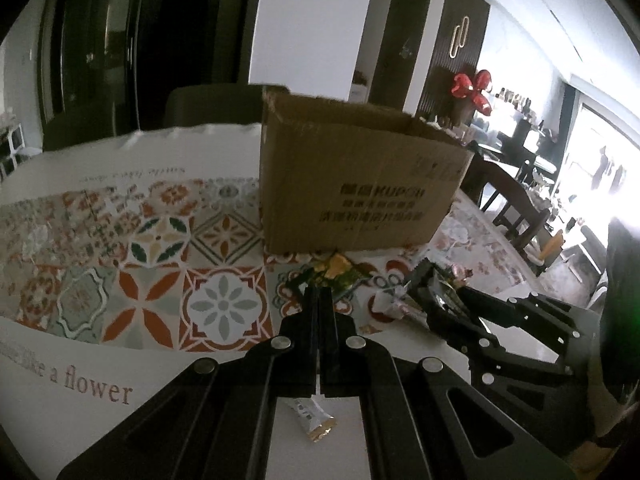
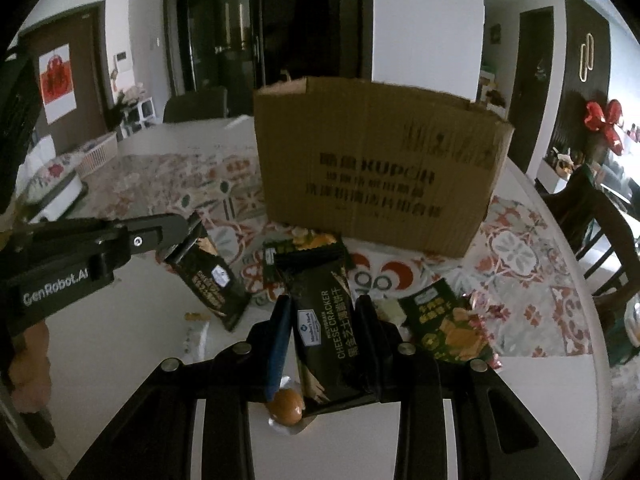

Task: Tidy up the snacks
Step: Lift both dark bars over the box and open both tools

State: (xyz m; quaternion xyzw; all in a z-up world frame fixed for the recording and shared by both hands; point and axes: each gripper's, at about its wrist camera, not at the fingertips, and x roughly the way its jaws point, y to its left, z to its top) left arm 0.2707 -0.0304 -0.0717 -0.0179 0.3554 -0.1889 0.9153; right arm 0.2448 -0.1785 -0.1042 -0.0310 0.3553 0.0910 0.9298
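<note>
An open cardboard box (image 1: 356, 176) stands on the patterned tablecloth; it also shows in the right wrist view (image 2: 376, 168). My left gripper (image 1: 319, 294) is shut on a black cracker packet, seen edge-on here and clearly in the right wrist view (image 2: 214, 280), held above the table. My right gripper (image 2: 324, 308) is shut on a black cheese cracker packet (image 2: 332, 332), lifted in front of the box. In the left wrist view the right gripper (image 1: 432, 292) is at the right.
A green snack packet (image 2: 444, 324) lies right of my right gripper, another green-and-orange one (image 2: 308, 244) at the box's foot. A round brown wrapped snack (image 2: 285, 406) and a small sachet (image 1: 312, 420) lie near the table edge. Dark chairs (image 2: 592, 224) stand at the right.
</note>
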